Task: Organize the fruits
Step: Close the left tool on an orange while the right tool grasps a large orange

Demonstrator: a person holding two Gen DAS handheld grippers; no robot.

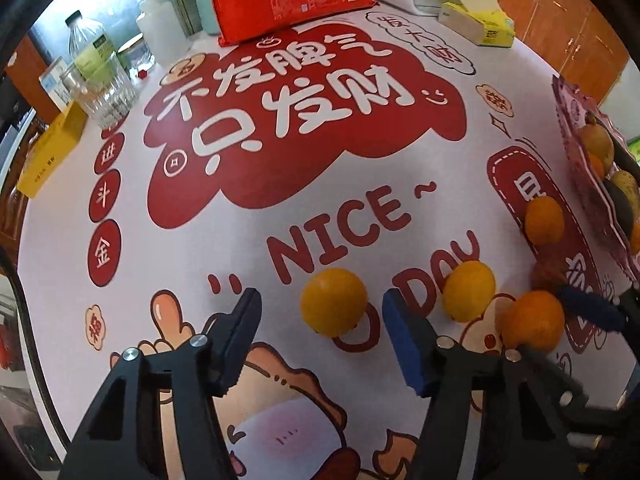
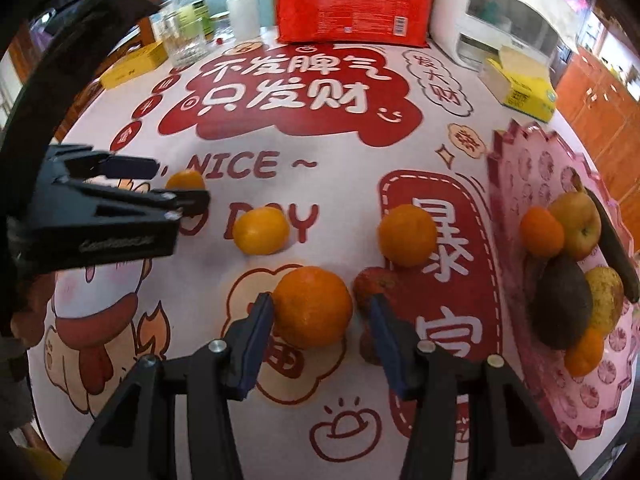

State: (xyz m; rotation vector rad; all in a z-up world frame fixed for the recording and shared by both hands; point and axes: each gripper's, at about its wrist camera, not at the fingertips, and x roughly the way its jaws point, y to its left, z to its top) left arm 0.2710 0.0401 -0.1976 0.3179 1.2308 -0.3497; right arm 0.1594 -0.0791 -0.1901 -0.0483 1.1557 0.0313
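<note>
Several oranges lie loose on the printed tablecloth. My left gripper [image 1: 320, 312] is open, its jaws on either side of a yellow-orange fruit [image 1: 334, 302] without touching it. It also shows in the right wrist view [image 2: 180, 188] around that fruit [image 2: 185, 180]. My right gripper [image 2: 318, 312] is open around a large orange [image 2: 313, 306]; the left pad touches it. A reddish fruit [image 2: 374, 286] sits beside the right finger. More oranges [image 2: 261, 231] [image 2: 407, 235] lie beyond. A pink tray [image 2: 532, 168] on the right holds pears, an avocado and small oranges.
At the table's far edge stand a red package [image 2: 352, 4], a glass jar [image 1: 100, 92], bottles [image 2: 192, 4], yellow boxes [image 1: 50, 152] [image 2: 520, 84] and a white appliance [image 2: 500, 12]. Wooden cabinets [image 1: 568, 32] lie beyond on the right.
</note>
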